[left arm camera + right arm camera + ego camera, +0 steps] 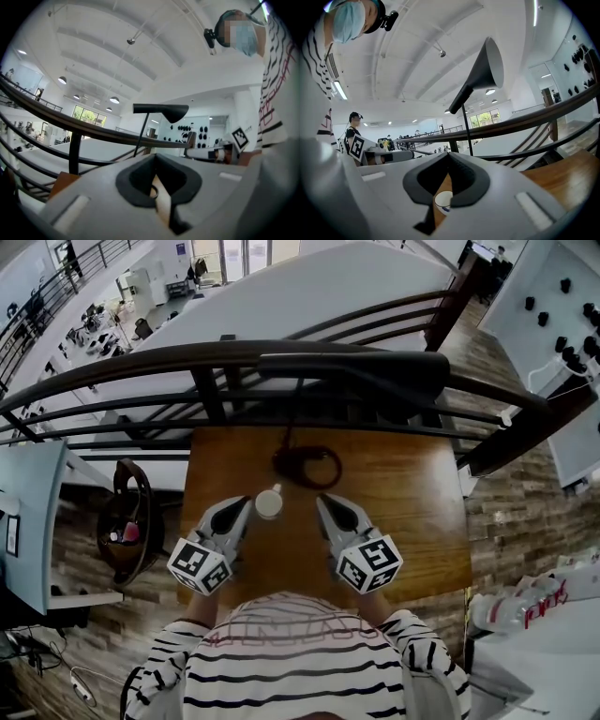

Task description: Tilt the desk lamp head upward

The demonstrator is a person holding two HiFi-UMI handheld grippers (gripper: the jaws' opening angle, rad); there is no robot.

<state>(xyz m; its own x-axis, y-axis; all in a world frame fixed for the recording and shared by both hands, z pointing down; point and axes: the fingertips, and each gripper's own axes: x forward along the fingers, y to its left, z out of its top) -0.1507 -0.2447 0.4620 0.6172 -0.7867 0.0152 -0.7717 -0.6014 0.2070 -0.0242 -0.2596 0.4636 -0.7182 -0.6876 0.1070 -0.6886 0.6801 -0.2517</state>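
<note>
**Both Grippers Closed and Empty Short of Desk Lamp**

A person in a striped shirt stands at a small wooden worktop set against a dark curved railing, a hand-held gripper in each hand. The left gripper and the right gripper lie low over the wood, side by side and pointing toward 12 o'clock. Each gripper's own view shows its fingers pressed together with nothing between them: the left gripper and the right gripper both meet at the tips.

The desk lamp stands at 12 o'clock from the grippers, untouched. Its round dark base sits on the worktop just beyond the fingertips, and a thin stem carries the black lamp head high over the far edge, in line with the railing as seen from above. From the left gripper the lamp head reads as a flat bar with the shade at its right end; from the right gripper it shows as a dark cone.

A white cup stands between the two grippers, closer to the left one.
</note>
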